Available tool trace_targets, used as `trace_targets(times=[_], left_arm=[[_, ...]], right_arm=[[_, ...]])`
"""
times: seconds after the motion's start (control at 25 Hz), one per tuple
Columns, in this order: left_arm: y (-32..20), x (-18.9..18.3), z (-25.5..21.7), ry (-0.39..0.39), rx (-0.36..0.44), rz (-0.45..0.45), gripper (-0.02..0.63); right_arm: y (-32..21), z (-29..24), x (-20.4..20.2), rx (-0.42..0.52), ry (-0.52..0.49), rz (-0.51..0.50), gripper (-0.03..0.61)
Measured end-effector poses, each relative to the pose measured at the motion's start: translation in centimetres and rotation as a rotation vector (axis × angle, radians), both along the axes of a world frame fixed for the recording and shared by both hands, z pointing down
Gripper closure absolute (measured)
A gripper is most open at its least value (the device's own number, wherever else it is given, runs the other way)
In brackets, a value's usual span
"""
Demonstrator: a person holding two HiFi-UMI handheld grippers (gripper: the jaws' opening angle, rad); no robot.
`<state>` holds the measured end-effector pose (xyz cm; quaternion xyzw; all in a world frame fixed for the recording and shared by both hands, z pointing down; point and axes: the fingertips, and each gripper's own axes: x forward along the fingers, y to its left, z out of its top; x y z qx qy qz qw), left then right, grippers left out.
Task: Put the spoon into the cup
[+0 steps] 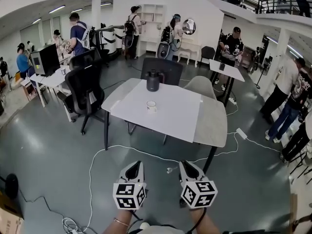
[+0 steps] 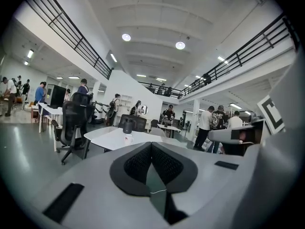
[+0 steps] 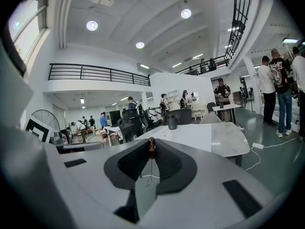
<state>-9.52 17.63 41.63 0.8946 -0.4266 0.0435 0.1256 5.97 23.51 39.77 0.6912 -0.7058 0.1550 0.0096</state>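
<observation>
The left claw (image 2: 151, 144) fills the lower half, its dark jaws closed tip to tip with nothing between them. Beyond the tips stands a white bench (image 2: 107, 138) bearing a small cup (image 2: 128, 138) and, just behind it, a dark jug (image 2: 127, 126). A black chair (image 2: 74, 123) stands left of the bench. People (image 2: 206, 123) stand farther off at the right.

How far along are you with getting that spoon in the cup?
Barely started. Done: the right tool pinches what looks like the spoon by its brown end. In hand: it's held well short of the table. To do: reach the white cup and drop it in.
</observation>
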Motion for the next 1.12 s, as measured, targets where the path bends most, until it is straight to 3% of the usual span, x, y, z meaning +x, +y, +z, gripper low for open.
trace_targets(times=[0.36,1.12], left_arm=[[-3.4,0.5,1.3,-0.008,-0.021,-0.009,0.595],[-18.2,9.1,0.1,-0.007,0.01,-0.09,0.595]], right_arm=[[-3.2,0.9,1.2,-0.018,-0.013,0.006,0.517],[-18.9,0.4,10.9,0.01,-0.071,-0.043,0.517]])
